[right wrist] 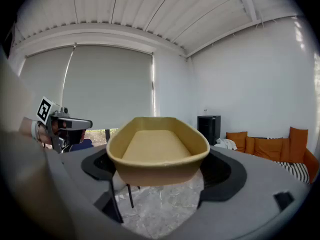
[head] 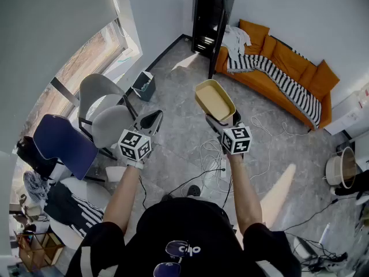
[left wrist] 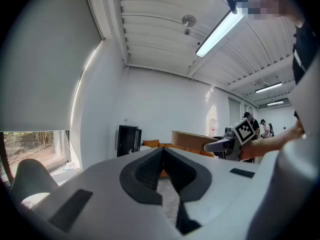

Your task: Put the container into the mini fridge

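Container [head: 214, 101]: a tan, oval, open-topped tub, empty inside, held up in the air in front of the person's chest and well apart from its goal.
Right gripper [head: 222, 122]: jaws spread wide and clamped on the near end of the container, which juts forward roughly level; a level hold probably suits sliding it onto a shelf.
Left gripper [head: 151, 120]: jaws pressed together with nothing between them, raised beside the right one; it looks free to deal with a door if needed.
Mini fridge [head: 211, 21]: a black cabinet in the far corner against the white wall, its door seemingly swung open toward the room. The inside is too dark to tell how much room the shelves leave.
Path: grey stone floor [head: 179, 91] lies between the person and the fridge, mostly bare.
Obstacles: loose white and black cables [head: 214, 154] trail on the floor just ahead of the feet, a likely trip risk.
Surroundings: an orange sofa [head: 288, 59] with a striped blanket [head: 275, 78] sits right of the fridge. A grey chair [head: 106, 105], a blue chair [head: 60, 143] and a small bin [head: 143, 86] stand by the window on the left, off the direct line.
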Tool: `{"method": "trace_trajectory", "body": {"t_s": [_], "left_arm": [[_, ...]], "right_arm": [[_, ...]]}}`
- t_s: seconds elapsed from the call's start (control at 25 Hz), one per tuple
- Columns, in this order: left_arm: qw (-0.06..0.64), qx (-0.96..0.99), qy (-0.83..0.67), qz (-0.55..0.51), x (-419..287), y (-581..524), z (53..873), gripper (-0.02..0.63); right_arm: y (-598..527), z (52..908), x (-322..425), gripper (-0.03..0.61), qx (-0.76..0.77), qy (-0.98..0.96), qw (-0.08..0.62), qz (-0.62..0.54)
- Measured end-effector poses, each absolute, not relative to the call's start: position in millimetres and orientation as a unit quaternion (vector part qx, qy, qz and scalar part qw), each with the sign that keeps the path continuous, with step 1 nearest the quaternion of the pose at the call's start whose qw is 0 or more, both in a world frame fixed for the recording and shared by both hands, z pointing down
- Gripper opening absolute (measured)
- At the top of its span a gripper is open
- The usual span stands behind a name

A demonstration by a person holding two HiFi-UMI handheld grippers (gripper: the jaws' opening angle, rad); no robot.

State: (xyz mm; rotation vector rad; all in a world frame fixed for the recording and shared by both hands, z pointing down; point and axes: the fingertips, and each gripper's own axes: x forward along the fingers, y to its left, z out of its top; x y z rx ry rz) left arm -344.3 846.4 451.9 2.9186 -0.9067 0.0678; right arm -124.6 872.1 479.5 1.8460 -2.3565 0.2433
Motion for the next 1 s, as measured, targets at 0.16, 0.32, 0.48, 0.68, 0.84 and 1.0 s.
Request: {"method": "trace_trajectory", "body": {"t_s": [0.16, 0.32, 0.48, 0.68, 0.84, 1.0], "left_arm": [[0.042, 0.953, -0.298, 0.023, -338, 845, 452, 0.006], [0.044, 0.952, -0.302, 0.025, -331, 842, 455, 0.006], [0.049, 0.95, -0.309, 0.024, -322, 838, 458, 0.006], [0.052, 0.945, -0.322, 0.023, -305, 834, 462, 0.006], [0.055, 0.943, -0.328, 0.022, -288, 832, 466, 0.006], [0.061, 0.94, -0.333, 0.024, -280, 821, 471, 0.006]], "right_arm": [[871, 480, -117, 0.514, 0.612, -0.783, 0.07, 0.08], [868, 483, -108, 0.514, 0.611, -0.784, 0.072, 0.082], [864, 487, -96, 0.514, 0.607, -0.786, 0.078, 0.084], [859, 493, -76, 0.514, 0.599, -0.792, 0.082, 0.084], [852, 497, -60, 0.514, 0.589, -0.799, 0.086, 0.085], [838, 502, -52, 0.514, 0.584, -0.802, 0.089, 0.09]]}}
